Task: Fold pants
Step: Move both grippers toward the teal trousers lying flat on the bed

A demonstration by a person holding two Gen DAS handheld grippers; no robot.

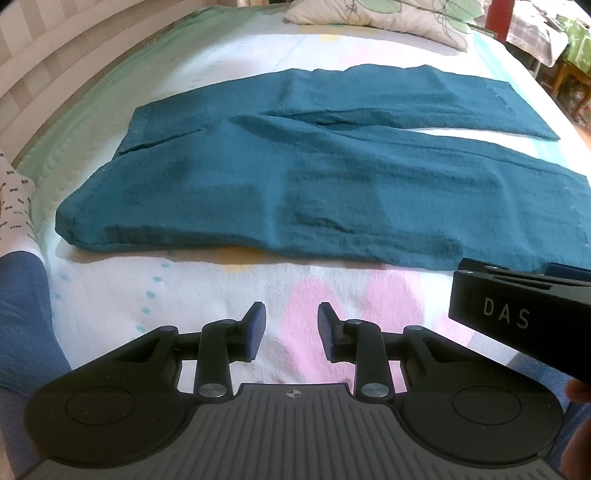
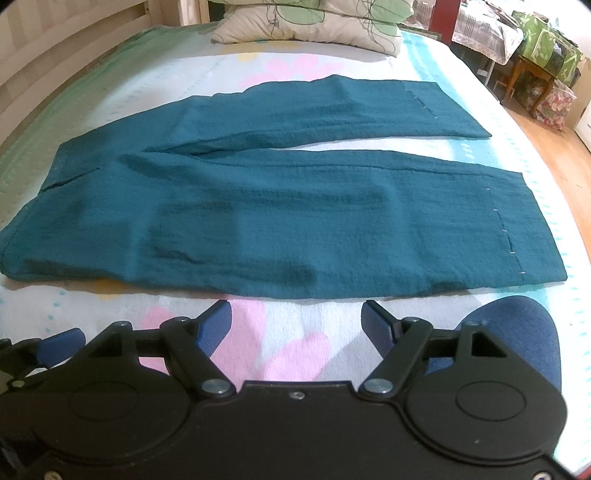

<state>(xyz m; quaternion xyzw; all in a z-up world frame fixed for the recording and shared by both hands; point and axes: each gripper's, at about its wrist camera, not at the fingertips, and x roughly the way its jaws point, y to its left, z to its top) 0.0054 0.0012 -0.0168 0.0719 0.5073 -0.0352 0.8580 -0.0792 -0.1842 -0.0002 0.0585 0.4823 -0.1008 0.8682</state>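
The teal pants (image 1: 295, 177) lie spread flat across the bed (image 1: 229, 291), waistband toward the headboard side at the left of both views and the two legs running off to the right, parted by a narrow wedge of sheet; a flowered pillow (image 2: 314, 26) sits well beyond the pants at the bed's far end. Nothing is folded yet, so the step in hand looks like the first fold, laying one leg over the other. To do it well, I would take the near edge of the pants at two spread points, one by the waist corner and one by the near leg's hem, lift only enough to clear the cloth beneath, and carry that edge straight over to the far edge so the seams line up and the loose weave does not bunch. The left gripper (image 1: 291, 325) hovers just short of the pants' near edge, fingers parted and grasping nothing; the right gripper (image 2: 297, 317), likewise just short of that edge, has its fingers spread wider and empty too.
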